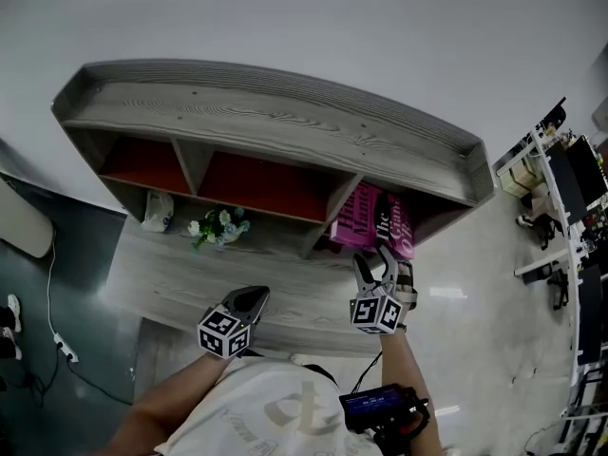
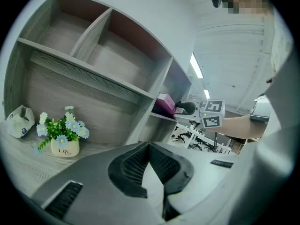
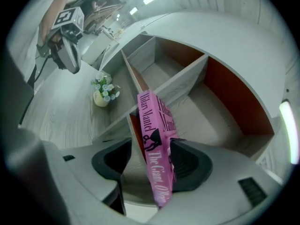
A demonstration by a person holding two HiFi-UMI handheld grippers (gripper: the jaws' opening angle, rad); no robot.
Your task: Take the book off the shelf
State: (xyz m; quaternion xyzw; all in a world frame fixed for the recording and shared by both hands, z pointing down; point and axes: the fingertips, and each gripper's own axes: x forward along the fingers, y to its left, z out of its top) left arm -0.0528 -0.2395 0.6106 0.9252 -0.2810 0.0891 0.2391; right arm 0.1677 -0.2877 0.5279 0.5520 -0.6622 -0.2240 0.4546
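Nearest the person, the left tongs [image 1: 249, 302] hang closed and empty. Ahead, the right tongs [image 3: 152, 162] stand wide astride the spine of the pink book [image 3: 151, 121], which leans in the rightmost compartment of the shelf [image 1: 285, 131]; closing squarely on both covers should let it slide straight out

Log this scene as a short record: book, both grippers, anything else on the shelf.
book: pink, standing in the shelf's rightmost compartment
right gripper: open, a jaw on either side of the book
left gripper: shut, empty, away from the book
flower pot: on the lower ledge, left of the book
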